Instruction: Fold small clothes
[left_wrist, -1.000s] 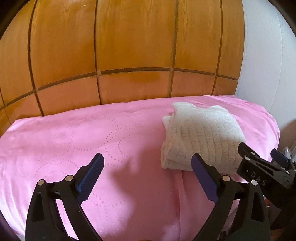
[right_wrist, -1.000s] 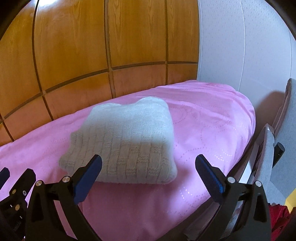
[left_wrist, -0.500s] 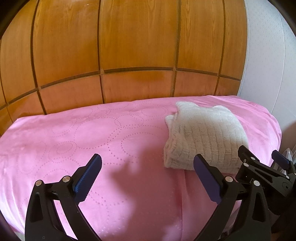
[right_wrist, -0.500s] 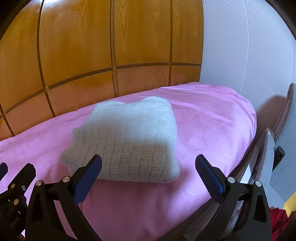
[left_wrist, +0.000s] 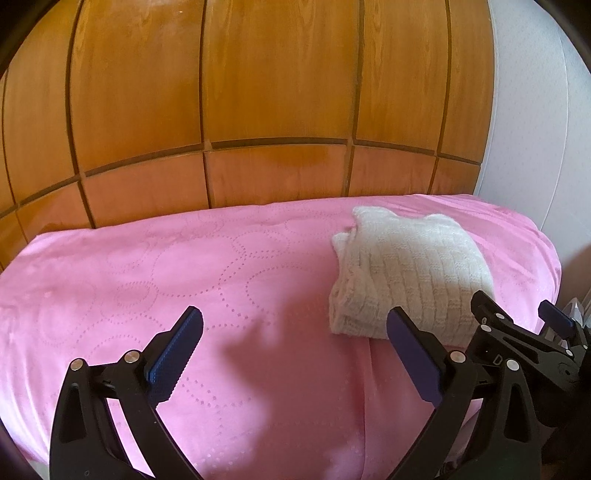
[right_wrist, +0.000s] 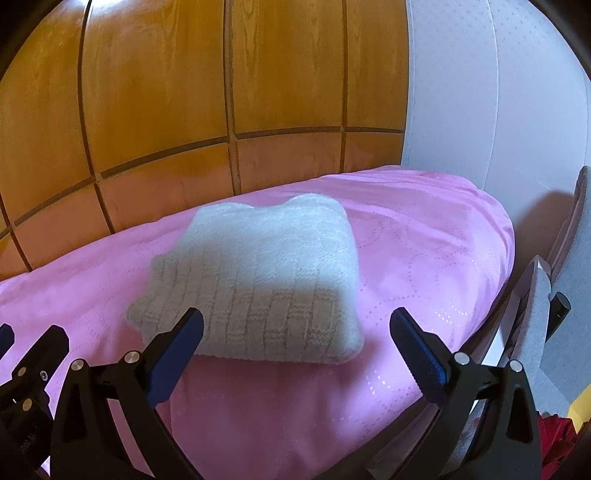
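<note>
**Folded knit rests on the bed, both grippers clear of it**

The wooden panelled wall (left_wrist: 280, 110) fills the far side of both views, with a white padded panel (right_wrist: 498, 110) at the right. In front of it the bed (left_wrist: 147, 277), covered in a pink sheet with dotted circles, gives a broad soft place to work. On the right part of the bed lies the cream knitted garment (right_wrist: 258, 280), already a compact, squared bundle with its layered edges at the left and a smooth fold toward the near right; it looks finished, so the folding of this piece is probably done.

The left hand-held gripper (left_wrist: 295, 354) hangs over bare sheet just left of the bundle, its blue pads spread wide and holding nothing. The right hand-held gripper (right_wrist: 295, 350) sits on the near side of the garment, likewise wide apart and empty, not touching the knit. Both seem held off so the fold is left undisturbed. A bit of red cloth (right_wrist: 557, 443) shows at the near right, below the bed edge.
</note>
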